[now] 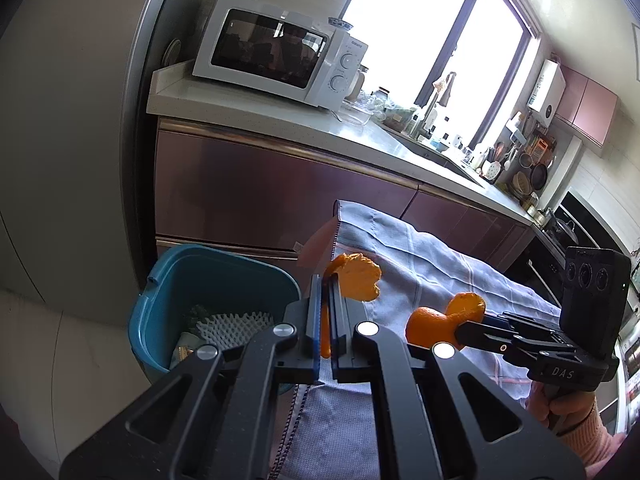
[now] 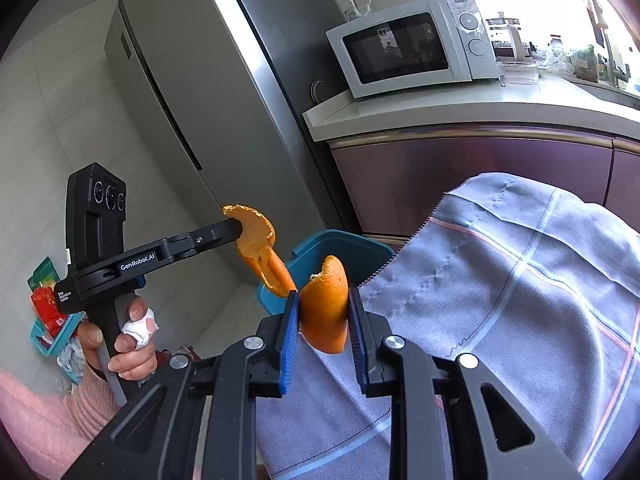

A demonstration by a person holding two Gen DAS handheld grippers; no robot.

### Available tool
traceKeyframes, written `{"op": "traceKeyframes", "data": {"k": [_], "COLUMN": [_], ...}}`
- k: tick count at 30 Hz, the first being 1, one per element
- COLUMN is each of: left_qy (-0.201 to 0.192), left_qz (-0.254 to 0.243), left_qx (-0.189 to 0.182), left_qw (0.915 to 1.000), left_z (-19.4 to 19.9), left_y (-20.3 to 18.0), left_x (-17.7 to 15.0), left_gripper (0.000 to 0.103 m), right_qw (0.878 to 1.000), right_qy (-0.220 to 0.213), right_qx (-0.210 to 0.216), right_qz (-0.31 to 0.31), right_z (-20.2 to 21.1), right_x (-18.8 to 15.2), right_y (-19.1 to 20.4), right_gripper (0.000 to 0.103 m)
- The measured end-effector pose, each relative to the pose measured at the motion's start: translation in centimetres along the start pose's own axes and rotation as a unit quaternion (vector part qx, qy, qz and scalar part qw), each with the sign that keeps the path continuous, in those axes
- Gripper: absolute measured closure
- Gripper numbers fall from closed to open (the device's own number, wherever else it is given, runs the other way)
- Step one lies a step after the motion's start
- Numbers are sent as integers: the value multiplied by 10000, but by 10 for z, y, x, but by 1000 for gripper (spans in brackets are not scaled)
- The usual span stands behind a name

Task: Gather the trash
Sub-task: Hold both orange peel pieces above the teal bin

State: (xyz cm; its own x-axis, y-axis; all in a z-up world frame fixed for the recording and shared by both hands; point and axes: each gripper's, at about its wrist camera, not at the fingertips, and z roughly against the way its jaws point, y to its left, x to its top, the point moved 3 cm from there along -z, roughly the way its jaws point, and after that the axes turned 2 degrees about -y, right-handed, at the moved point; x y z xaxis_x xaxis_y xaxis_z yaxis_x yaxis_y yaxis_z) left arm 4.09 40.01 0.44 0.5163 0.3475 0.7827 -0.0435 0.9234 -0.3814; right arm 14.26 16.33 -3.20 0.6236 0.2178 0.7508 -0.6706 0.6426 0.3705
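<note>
Orange peel filled both my tools: my left gripper (image 1: 326, 316) pinched one peel (image 1: 356, 280) and my right gripper (image 2: 324, 320) another peel (image 2: 325, 304), both lifted off the tablecloth (image 2: 500, 280) toward the blue bin (image 1: 180, 280) beside it for dropping.

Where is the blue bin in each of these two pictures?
Left wrist view: the bin sits lower left, beside the cloth, just left of the left gripper, which pinches a peel.
Right wrist view: the bin is at centre, mostly hidden behind the peel in the right gripper and the cloth.
Shared landmark: the white microwave on the counter.
</note>
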Motion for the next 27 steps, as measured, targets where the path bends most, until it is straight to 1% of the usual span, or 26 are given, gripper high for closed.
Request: {"op": "traceKeyframes", "data": {"k": [10, 16, 27], "left_qy": [44, 106, 133], "left_qz": [138, 240, 263], "left_qx": [166, 191, 281], "left_qw": [9998, 9995, 9992], "left_z": [-9, -15, -20], "left_y": [19, 28, 33], "left_x": [-1, -2, -3], "left_gripper": [99, 99, 99], "right_qw": [9997, 9994, 9989], "right_qy": [186, 278, 404], "right_qx": [102, 146, 192], "right_qz": [117, 124, 109], "right_z": [-30, -44, -63], "right_x": [9, 13, 14], "right_y": [10, 12, 12], "right_gripper": [81, 81, 81]}}
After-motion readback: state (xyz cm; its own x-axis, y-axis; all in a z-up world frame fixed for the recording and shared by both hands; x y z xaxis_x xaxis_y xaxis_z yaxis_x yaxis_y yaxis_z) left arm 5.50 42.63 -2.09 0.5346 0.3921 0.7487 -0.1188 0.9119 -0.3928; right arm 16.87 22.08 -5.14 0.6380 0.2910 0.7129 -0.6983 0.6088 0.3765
